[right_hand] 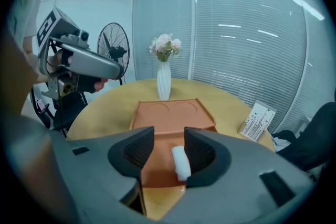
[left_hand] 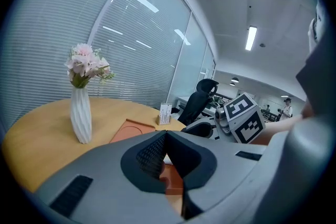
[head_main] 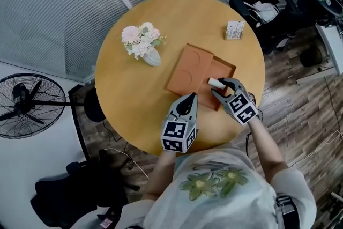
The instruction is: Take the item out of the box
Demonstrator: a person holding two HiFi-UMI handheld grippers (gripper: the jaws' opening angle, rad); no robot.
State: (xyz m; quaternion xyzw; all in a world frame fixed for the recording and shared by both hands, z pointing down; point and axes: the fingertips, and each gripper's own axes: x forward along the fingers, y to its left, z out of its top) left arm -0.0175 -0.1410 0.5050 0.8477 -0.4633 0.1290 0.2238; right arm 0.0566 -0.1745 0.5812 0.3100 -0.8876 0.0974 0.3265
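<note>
An open orange box (head_main: 224, 68) lies on the round wooden table (head_main: 134, 94), with its lid (head_main: 190, 69) slid off to the left and lying partly over it. A small white roll (head_main: 215, 82) sits over the box's near part. My right gripper (head_main: 222, 88) stands open around it. In the right gripper view the roll (right_hand: 181, 161) rests against the right pad, with a clear gap to the left pad. Whether it is lifted off the box floor (right_hand: 155, 178) I cannot tell. My left gripper (head_main: 187, 99) is shut, its tips at the box's near left edge, and orange shows under them (left_hand: 166, 136).
A white vase of pink flowers (head_main: 143, 43) stands at the table's far left. A small card stand (head_main: 234, 30) sits at the far right. A floor fan (head_main: 27, 104) stands left of the table, and black office chairs (head_main: 262, 13) beyond it on the right.
</note>
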